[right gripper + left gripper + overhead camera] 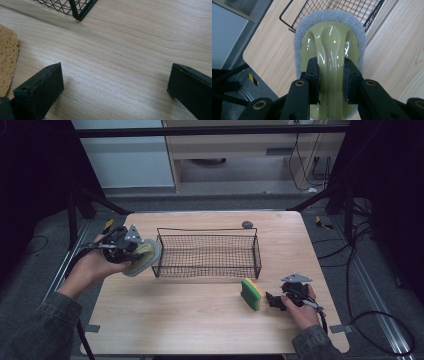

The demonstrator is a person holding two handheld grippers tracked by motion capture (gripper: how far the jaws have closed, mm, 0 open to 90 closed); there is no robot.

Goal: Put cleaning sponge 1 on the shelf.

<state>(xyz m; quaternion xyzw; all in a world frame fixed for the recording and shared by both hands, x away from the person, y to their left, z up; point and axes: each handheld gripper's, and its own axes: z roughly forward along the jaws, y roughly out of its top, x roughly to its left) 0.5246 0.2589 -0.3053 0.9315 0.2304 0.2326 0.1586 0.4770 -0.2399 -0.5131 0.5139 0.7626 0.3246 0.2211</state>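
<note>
scrubber [332, 47] – pale green, grey pad | sponge [251, 294] – yellow-green | basket [207, 254] – black mesh

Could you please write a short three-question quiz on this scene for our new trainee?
1. True or false: the left gripper is shut on the scrubber.
2. What lies between the wire basket and the right gripper? A) a cup B) a green and yellow sponge C) a spoon
3. How do the right gripper's jaws stand?

Key
1. True: both pads press on its glossy green handle.
2. B
3. Wide open above bare table, with nothing between them.
</note>
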